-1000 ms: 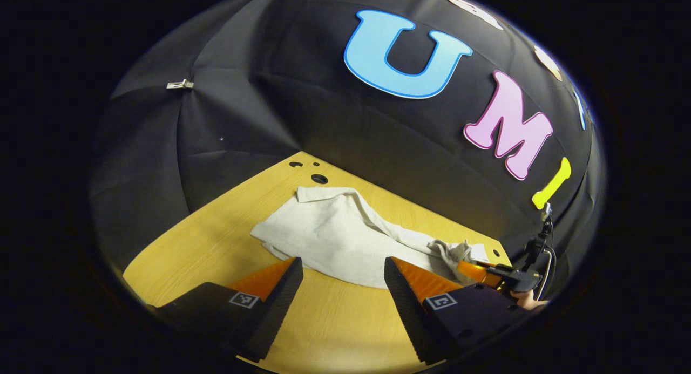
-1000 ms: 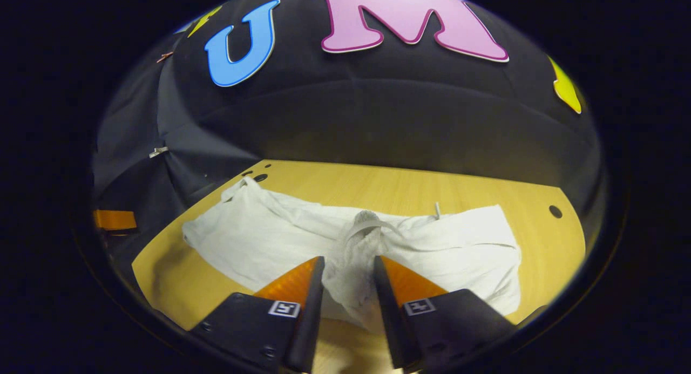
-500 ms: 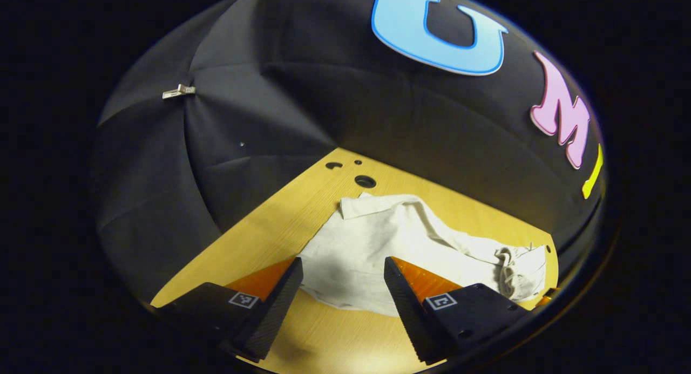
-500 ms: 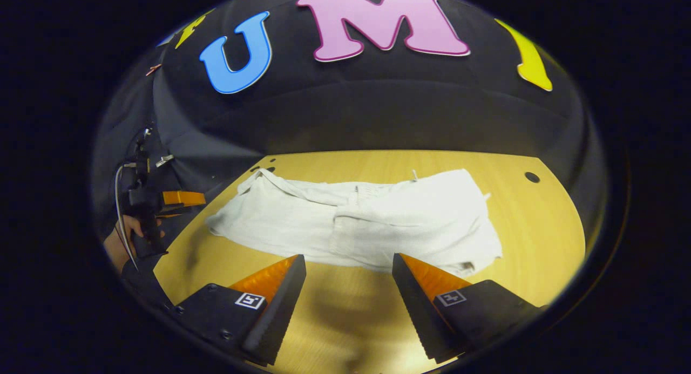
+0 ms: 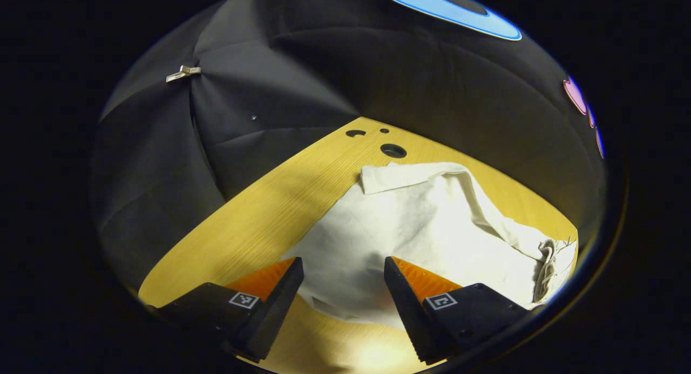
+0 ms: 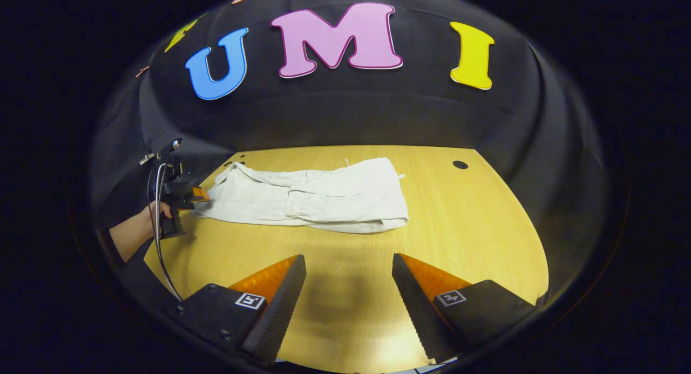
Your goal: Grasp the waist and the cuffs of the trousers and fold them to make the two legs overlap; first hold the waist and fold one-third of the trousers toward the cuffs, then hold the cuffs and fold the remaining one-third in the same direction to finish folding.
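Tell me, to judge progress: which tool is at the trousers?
The left tool, beside the trousers' end; the right tool hangs open over bare table.

Left claw (image 5: pixel 344 271): fingers spread wide apart with nothing gripped between them, held low and angled forward. Right claw (image 6: pixel 349 269): fingers likewise parted and empty, raised and pointing forward and down. In the right gripper view the left claw (image 6: pixel 198 194) appears at far left, carried by a hand (image 6: pixel 157 216) with a bare forearm extending toward the lower left.
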Available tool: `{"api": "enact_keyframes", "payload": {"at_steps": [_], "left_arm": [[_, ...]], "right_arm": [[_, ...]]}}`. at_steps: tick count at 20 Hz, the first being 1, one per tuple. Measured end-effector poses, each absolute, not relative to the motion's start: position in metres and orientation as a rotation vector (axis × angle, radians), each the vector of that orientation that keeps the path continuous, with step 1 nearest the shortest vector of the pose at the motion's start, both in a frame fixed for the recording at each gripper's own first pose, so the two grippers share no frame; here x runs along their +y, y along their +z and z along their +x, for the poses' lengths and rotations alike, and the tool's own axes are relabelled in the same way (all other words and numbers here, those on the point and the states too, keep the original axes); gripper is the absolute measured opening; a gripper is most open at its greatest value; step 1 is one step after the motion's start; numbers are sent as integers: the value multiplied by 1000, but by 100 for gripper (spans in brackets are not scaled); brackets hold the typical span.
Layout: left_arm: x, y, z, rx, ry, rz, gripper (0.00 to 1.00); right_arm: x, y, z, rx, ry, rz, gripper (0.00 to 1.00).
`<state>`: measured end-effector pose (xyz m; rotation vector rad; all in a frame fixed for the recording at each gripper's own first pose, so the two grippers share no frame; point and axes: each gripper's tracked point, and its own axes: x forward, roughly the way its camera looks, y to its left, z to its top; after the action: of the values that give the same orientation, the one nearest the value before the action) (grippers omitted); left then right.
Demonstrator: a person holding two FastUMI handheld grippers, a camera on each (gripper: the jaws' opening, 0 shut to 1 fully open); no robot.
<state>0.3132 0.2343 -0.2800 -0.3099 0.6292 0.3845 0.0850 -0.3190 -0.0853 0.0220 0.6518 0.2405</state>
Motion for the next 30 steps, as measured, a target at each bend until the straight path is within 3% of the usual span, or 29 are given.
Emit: {"api": "enact_keyframes", "payload": {"at_steps": [2, 8, 9, 11, 12, 13, 14, 15, 18, 21, 26, 30], "left_arm": [[236, -282, 312, 648, 372, -239, 100], [231, -290, 313, 675, 348, -161, 98], [225, -288, 314, 686, 326, -146, 93], [215, -286, 318, 696, 275, -106, 72], [213, -288, 320, 703, 266, -93, 53], [210, -286, 320, 707, 267, -85, 51], [208, -287, 321, 714, 266, -81, 37], [204, -288, 322, 716, 255, -81, 36], [200, -288, 322, 707, 238, -59, 13], [197, -287, 320, 703, 205, 69, 7], [172, -266, 323, 626, 204, -178, 5], [153, -210, 328, 529, 183, -211, 5]], "right_arm": [[-319, -81, 82, 655, 234, 29, 98], [-305, -54, 75, 600, 265, 10, 99], [-303, -50, 72, 592, 273, -2, 99], [-298, -48, 63, 587, 282, -7, 99], [-296, -49, 57, 591, 284, -3, 99], [-295, -50, 52, 598, 287, 3, 99], [-295, -50, 51, 602, 287, 4, 99], [-297, -50, 50, 603, 284, 0, 99], [-305, -44, 44, 593, 268, -15, 99], [-311, -40, 51, 583, 261, -30, 99], [-330, -24, 60, 538, 240, -43, 99], [-349, -21, 67, 520, 230, -3, 99]]}}
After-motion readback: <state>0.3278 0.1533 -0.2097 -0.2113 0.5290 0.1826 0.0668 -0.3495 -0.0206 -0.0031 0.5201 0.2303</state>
